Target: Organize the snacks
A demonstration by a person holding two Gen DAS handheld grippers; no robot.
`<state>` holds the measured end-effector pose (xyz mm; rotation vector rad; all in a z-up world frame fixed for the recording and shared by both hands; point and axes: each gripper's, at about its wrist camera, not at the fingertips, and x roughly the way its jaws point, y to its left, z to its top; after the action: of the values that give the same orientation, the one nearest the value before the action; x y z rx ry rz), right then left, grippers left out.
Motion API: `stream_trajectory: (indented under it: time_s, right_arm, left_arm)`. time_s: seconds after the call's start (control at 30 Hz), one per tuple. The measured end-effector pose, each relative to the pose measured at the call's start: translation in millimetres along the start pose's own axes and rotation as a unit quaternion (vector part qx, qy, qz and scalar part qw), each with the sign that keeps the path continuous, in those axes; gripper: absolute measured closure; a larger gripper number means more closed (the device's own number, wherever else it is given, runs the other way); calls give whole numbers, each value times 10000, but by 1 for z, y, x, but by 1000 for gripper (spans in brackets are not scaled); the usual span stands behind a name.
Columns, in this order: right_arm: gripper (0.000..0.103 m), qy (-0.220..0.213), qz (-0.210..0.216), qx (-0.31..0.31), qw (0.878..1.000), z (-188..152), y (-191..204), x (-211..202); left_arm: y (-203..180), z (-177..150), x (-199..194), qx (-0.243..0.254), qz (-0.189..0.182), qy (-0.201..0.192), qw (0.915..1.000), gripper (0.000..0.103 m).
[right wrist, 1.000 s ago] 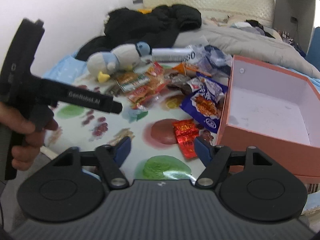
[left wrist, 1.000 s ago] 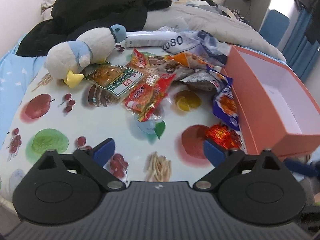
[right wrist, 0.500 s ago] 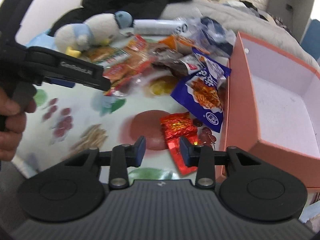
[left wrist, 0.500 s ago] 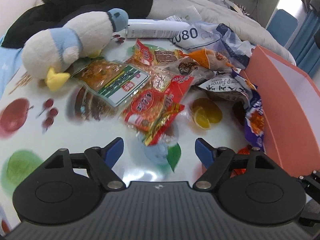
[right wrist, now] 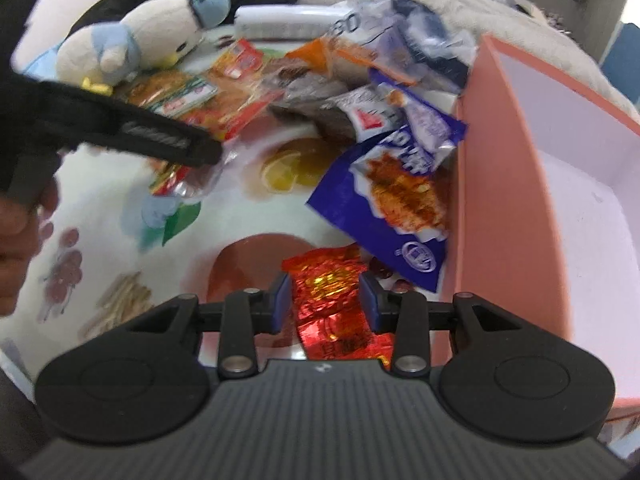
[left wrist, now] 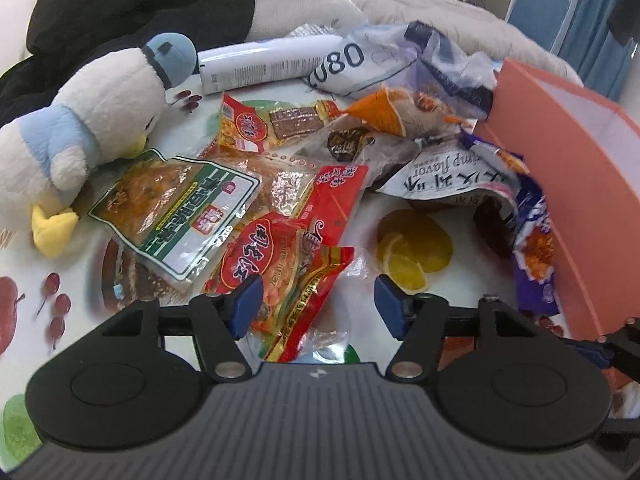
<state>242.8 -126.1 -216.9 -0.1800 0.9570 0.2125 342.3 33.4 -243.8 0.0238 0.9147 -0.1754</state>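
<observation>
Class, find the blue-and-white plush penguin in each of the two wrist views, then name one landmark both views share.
Left wrist view: the plush penguin lies at the left edge, beside the green-labelled packet.
Right wrist view: the plush penguin lies at upper left, above the dark left gripper.
Shared landmark: the orange box on the right.

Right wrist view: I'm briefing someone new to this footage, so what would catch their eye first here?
Probably the shiny red foil packet, lying between the two fingers of the right gripper, whose jaws stand close on either side of it. Just to its right rises the big orange box, open and white inside. Further back, a white and blue plush duck lies beside the heap of snack bags.
</observation>
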Motion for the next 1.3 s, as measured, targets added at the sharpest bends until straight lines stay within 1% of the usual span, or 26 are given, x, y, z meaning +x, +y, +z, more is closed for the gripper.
stream_trajectory:
  time_s: [0.03, 0.1, 0.13, 0.17, 0.23, 0.27, 0.3, 0.4, 0.5, 0.53, 0.6, 0.63, 0.7, 0.73, 0.83, 0.9, 0.93, 0.97, 1.0, 1.03, 1.07, 1.1, 1.17, 1.23, 1.27, 1.3]
  right_arm:
    - [61, 40, 65, -3, 10000, -1, 0, 3]
    - [61, -5, 44, -93, 9999, -1, 3, 3]
    - [61, -2, 64, -80, 9999, -1, 3, 4]
    - [61, -3, 86, -43, 10000, 0, 2, 4]
    - [61, -12, 121, -28, 9999, 0, 1, 4]
    - [61, -18, 123, -43, 9999, 0, 1, 4]
    - [61, -21, 120, -69, 9999, -1, 2, 4]
    - [61, -21, 149, -137, 9998, -3, 4, 3]
    - [61, 9, 231, -221, 9995, -6, 9, 0]
    - [62, 60, 306, -212, 9993, -8, 10, 0]
    - [62, 360, 680, -47, 9970, -14, 13, 4]
    - [62, 298, 670, -53, 9973, -17, 16, 1]
    - [64, -21, 613, -300, 9977, -23, 25, -11]
    - [63, -87, 608, -320, 9976, -23, 26, -15]
    - [62, -174, 705, 50, 9973, -22, 17, -19]
    - [62, -299, 614, 142, 9976, -18, 10, -21]
    - [62, -365, 531, 111, 9979, -16, 8, -22]
    - [56, -397, 464, 84, 9981, -13, 6, -21]
    - [47, -421, 405, 59, 9983, -10, 4, -20]
    - [43, -429, 404, 50, 9982, -8, 2, -19]
    - [37, -426, 452, 59, 9981, -6, 0, -18]
    - [36, -421, 527, 57, 9977, -4, -2, -16]
    - [35, -395, 605, 29, 9974, -2, -4, -12]
    - [28, -302, 557, 19, 9980, 0, -4, -5]
    - [26, -238, 550, 35, 9982, 1, -4, -1]
    - [26, -182, 584, 52, 9981, 1, -4, 3]
  left_arm:
    - [0, 0, 4, 29, 20, 33, 10000, 48]
    - [1, 0, 11, 25, 67, 131, 9999, 60]
    - [2, -1, 13, -5, 80, 177, 9998, 62]
    - [2, -1, 15, -30, 93, 184, 9998, 65]
    - [2, -2, 15, -72, 89, 163, 9998, 75]
    - [2, -3, 14, -81, 120, 164, 9998, 85]
    - [3, -3, 12, -98, 126, 171, 9997, 92]
    - [5, -6, 8, -225, 63, 217, 9995, 98]
    - [8, -16, 5, -355, 0, 360, 9987, 100]
    - [9, -21, 3, -425, -41, 384, 9983, 100]
    - [10, -27, -6, -473, -75, 361, 9982, 100]
    - [11, -30, -11, -510, -110, 350, 9980, 100]
    - [14, -35, -20, -590, -164, 318, 9976, 100]
    - [15, -36, -25, -570, -190, 274, 9978, 100]
    - [18, -34, -36, -434, -160, 108, 9989, 99]
    - [21, -29, -39, -363, -155, 36, 9992, 99]
    - [23, -26, -38, -308, -145, 71, 9994, 97]
    - [24, -22, -35, -177, -131, 128, 9997, 87]
    - [24, -18, -32, -23, -107, 178, 9998, 67]
    - [24, -15, -29, 174, -62, 217, 9996, 52]
    - [24, -11, -25, 352, 21, 207, 9992, 30]
    - [24, -10, -24, 468, 96, 137, 9988, 21]
    - [26, -6, -17, 725, 109, 39, 9973, 17]
    - [30, -3, -5, 880, 105, 138, 9960, 15]
    - [32, -2, 2, 894, 88, 204, 9958, 15]
    - [34, -2, 7, 884, 61, 260, 9957, 15]
